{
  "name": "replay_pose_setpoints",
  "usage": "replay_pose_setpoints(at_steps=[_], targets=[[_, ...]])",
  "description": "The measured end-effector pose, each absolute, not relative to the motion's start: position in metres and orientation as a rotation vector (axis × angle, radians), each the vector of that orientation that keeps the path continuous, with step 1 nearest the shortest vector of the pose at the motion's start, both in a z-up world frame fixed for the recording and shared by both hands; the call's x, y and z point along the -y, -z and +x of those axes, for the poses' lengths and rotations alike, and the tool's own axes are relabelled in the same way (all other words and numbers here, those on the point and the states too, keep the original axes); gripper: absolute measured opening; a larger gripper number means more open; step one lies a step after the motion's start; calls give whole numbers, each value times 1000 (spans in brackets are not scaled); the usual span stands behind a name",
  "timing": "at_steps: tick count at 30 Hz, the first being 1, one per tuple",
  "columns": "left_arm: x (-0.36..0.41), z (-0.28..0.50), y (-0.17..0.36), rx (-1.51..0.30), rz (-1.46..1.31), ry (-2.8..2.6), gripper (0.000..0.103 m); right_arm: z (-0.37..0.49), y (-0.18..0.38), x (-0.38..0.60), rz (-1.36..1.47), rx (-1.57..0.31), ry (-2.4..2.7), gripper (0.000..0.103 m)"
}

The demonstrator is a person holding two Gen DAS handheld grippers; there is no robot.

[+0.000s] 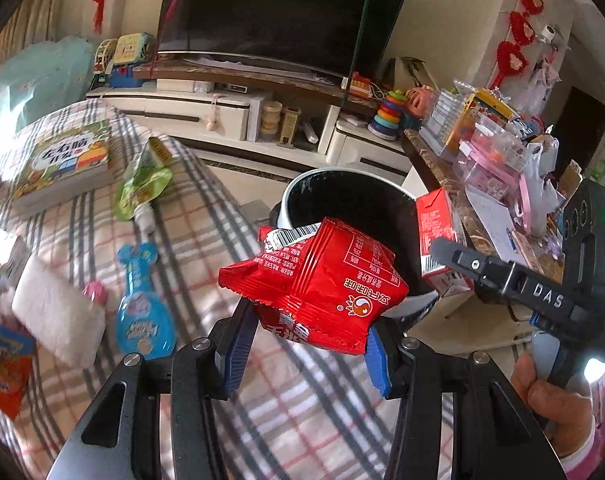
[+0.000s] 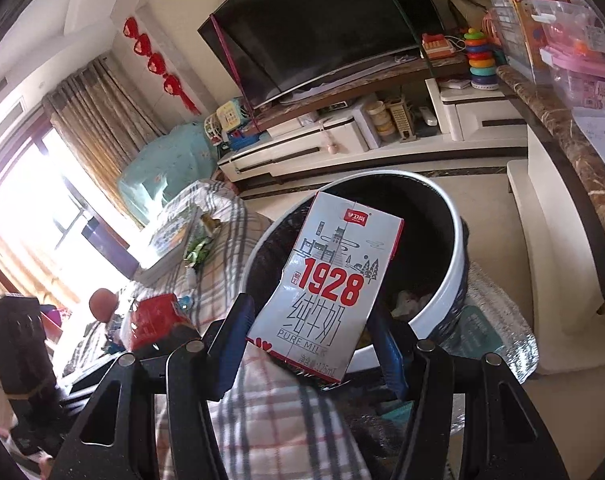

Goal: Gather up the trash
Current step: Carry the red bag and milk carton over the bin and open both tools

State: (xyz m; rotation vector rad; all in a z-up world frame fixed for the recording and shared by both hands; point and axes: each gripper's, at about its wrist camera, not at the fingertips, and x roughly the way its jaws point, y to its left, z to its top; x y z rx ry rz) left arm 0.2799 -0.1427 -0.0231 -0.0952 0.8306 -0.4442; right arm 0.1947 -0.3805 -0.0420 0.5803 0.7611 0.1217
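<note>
Left gripper (image 1: 308, 344): jaws roughly half apart and clamped on a crumpled red snack packet (image 1: 318, 280), blue pads pressing its lower corners from both sides. Packet sticking up and forward out of the jaws, overlapping the near rim of a white trash bin (image 1: 286, 204) with a dark inside, just beyond the fingertips. Below and to the left of these jaws, a plaid cover (image 1: 206, 216) carrying more litter: a blue pouch (image 1: 140, 308), a green pouch (image 1: 144, 184), a white block (image 1: 58, 312), an orange wrapper (image 1: 4, 364), and farther off a picture book (image 1: 64, 164).

Right gripper (image 2: 306, 354): jaws about half apart too, gripping a grey-and-red milk carton (image 2: 330, 284) by its lower end, one pad on each side. Carton tilted, rising ahead of the jaws and covering part of the bin's mouth directly behind it. In the left wrist view, same carton red-sided at the bin's right edge, ahead of the right gripper's black finger.
</note>
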Motion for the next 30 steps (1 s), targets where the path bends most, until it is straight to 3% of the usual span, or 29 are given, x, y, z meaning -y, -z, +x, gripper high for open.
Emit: replay_pose_setpoints(at_steps=[5, 12, 24, 27, 30], targets=[[156, 295, 23, -835, -82, 451, 48, 202, 44, 389, 551, -780, -110, 58], [173, 318, 28, -848, -66, 458, 48, 214, 51, 397, 527, -808, -99, 50], [192, 352, 39, -879, -56, 461, 49, 229, 57, 401, 501, -822, -88, 49], [195, 357, 42, -899, -47, 460, 53, 230, 58, 403, 501, -822, -80, 49], [197, 359, 43, -920, -46, 448, 65, 231, 58, 407, 518, -820, -74, 51]])
